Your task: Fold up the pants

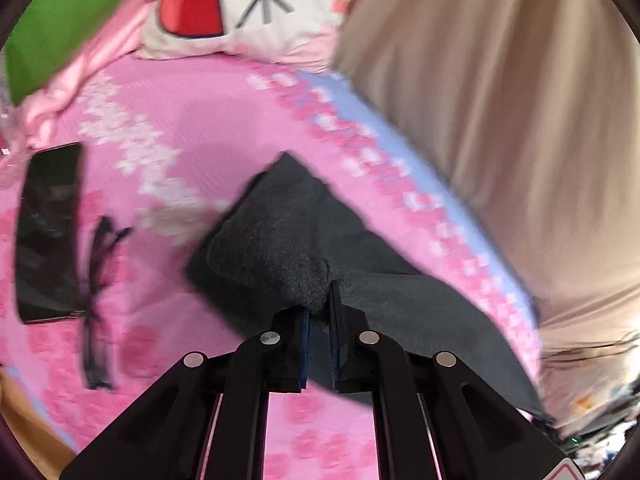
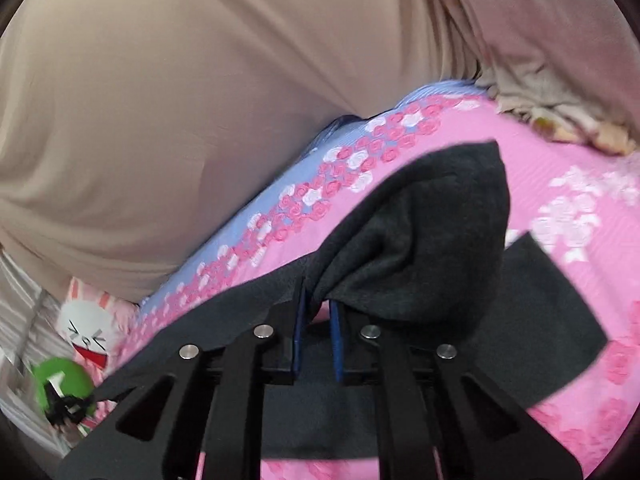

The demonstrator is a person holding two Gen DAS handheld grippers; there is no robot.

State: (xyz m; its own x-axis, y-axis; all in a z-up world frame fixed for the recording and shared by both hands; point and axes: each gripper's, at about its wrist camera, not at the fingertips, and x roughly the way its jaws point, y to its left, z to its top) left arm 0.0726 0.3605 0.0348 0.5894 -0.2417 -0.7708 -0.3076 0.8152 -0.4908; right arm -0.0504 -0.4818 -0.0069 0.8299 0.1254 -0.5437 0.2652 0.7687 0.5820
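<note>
Closest in each wrist view, dark cloth bunches between blue pads: the left gripper (image 1: 320, 320) has its jaws clamped on a gathered edge of the pants (image 1: 280, 240), and the right gripper (image 2: 318, 316) has its jaws pinched on another edge of the same pants (image 2: 420, 232). From both grips the garment runs forward and away, raised at the held parts and lying flat on the bed (image 1: 168, 128) beyond; in the left view its long axis slants from lower right up to a pointed corner. Neither hand looks nearer the free end, so the fold likely means carrying both held edges forward together. Farther off lie a phone (image 1: 48, 232), a cartoon pillow (image 1: 240, 8) and a beige curtain (image 2: 200, 80).
</note>
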